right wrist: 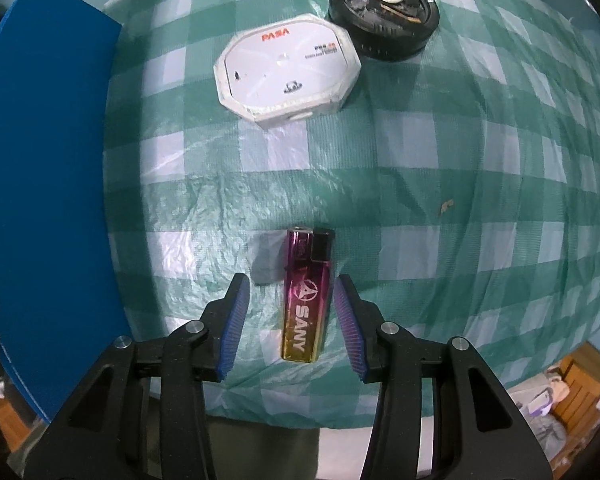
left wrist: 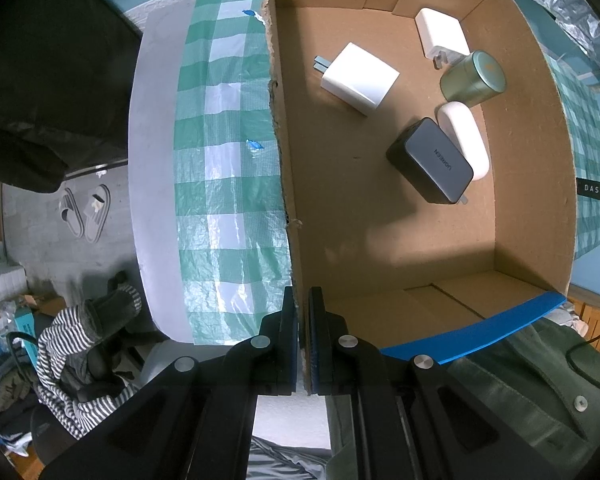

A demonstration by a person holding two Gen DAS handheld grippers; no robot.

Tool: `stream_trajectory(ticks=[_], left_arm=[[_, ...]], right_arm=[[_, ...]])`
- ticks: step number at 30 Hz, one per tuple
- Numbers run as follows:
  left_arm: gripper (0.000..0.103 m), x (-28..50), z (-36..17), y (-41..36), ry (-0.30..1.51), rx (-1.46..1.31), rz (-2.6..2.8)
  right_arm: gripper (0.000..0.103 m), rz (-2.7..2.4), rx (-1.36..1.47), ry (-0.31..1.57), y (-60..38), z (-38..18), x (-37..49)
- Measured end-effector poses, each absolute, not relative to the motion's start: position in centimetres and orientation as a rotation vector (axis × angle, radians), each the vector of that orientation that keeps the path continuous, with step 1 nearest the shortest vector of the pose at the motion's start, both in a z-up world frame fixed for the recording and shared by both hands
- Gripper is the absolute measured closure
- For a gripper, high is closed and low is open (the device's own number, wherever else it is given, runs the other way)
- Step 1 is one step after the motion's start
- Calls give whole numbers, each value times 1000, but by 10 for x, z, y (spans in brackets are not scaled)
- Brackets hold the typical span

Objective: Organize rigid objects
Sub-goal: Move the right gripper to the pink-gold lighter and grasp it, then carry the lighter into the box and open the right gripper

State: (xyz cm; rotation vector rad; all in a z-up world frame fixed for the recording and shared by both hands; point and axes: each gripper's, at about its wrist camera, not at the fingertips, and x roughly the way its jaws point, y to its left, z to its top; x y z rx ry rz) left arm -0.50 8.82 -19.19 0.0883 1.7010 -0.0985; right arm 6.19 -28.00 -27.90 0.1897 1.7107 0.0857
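Note:
A cardboard box (left wrist: 532, 184) stands on the green checked tablecloth. Inside lie a white charger (left wrist: 360, 78), a white adapter (left wrist: 442, 34), a green tin (left wrist: 474, 76), a white oval case (left wrist: 464, 140) and a grey charger (left wrist: 432, 166). My left gripper (left wrist: 302, 291) points down and is shut on the box's near left wall edge. In the right wrist view a pink and gold lighter (right wrist: 306, 300) lies flat on the cloth. My right gripper (right wrist: 292, 280) stands open astride it, with the pads apart from its sides.
A white octagonal case (right wrist: 286, 66) and a black round device (right wrist: 384, 16) lie further off on the cloth. The blue box side (right wrist: 40, 200) rises at the left. The table edge (left wrist: 156, 160), slippers and clothes on the floor show in the left wrist view.

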Motion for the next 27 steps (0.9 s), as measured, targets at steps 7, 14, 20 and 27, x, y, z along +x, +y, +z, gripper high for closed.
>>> stream_trajectory(ticks=[7,14,20,27], left_arm=[[97,-4,-192,88,1702,88,-100],[97,-3,-192,89,1703,84,-99],[97,-1,-194,90,1705,85,-102],[97,-2,-194,90,1706,87,-100]], right_arm=[[78,52,145,1710,-268,-282,59],[80,49,144,1702,-262,-288,41],[81,63,173,1705,-259,-284,36],[81,117,168,1684,-255,-265,42]])
